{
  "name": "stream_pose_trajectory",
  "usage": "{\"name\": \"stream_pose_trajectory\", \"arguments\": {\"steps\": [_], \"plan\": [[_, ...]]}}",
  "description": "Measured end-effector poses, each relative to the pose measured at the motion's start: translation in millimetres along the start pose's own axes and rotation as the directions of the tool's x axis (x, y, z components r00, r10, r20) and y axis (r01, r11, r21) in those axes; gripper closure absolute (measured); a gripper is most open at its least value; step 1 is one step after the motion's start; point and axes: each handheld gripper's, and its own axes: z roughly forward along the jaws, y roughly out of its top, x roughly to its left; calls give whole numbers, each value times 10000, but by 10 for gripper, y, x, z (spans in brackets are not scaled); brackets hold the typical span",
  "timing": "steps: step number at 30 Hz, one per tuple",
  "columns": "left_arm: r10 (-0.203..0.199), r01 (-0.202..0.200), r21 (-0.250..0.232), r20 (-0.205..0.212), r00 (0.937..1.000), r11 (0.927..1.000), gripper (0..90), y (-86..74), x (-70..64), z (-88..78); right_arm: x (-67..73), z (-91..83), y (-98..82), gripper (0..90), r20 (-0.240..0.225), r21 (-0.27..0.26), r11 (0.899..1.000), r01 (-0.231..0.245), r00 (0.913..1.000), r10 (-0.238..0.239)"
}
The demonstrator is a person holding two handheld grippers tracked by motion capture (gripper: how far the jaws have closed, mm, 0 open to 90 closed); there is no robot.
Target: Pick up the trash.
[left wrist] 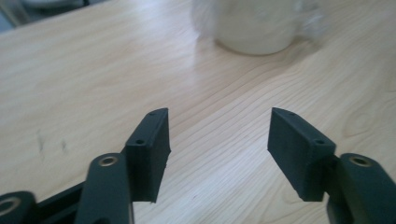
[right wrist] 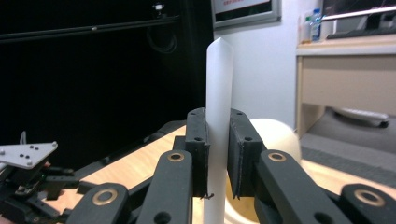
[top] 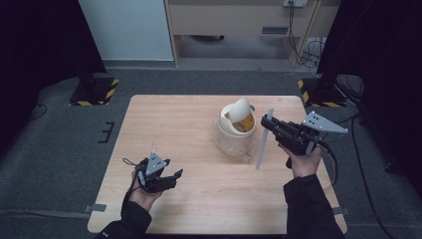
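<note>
A small cream bin [top: 235, 134] with a tilted swing lid [top: 240, 110] stands on the wooden table [top: 189, 114], right of centre. My right gripper [top: 265, 123] hovers just right of the bin, shut on a long translucent white straw [top: 263, 141] that hangs upright. In the right gripper view the straw [right wrist: 218, 116] runs vertically between the jaws, with the bin's lid [right wrist: 275, 133] behind. My left gripper [top: 169, 174] rests low at the front left, open and empty. Its view shows both pads [left wrist: 150, 149] wide apart over bare wood, the blurred bin [left wrist: 257, 23] ahead.
The table's right edge lies close to my right hand [top: 304, 162]. Two stand bases with yellow-black tape [top: 94, 89] [top: 318, 92] sit on the grey floor behind the table. A wooden cabinet [top: 239, 20] and cables are farther back.
</note>
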Motion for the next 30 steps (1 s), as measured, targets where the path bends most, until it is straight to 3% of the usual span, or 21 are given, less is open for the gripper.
{"name": "stream_pose_trajectory", "arguments": {"steps": [4,9,18,30], "plan": [[-474,478,306,-126,9988,9984,312,-74,113,74,-5,20,85,803,189,-261,9995,177,9997,-173],[-734,738,815,-70,9973,9939,253,-181,202,187,-10,61,220,803,483,-567,9973,464,9979,-437],[-778,837,1787,-400,9962,9803,191,-309,271,327,-64,140,389,804,843,-1238,9901,660,9949,-558],[-131,192,2792,-237,9996,9600,176,-358,205,472,-122,267,618,806,1333,-1918,9752,1106,9874,-857]]}}
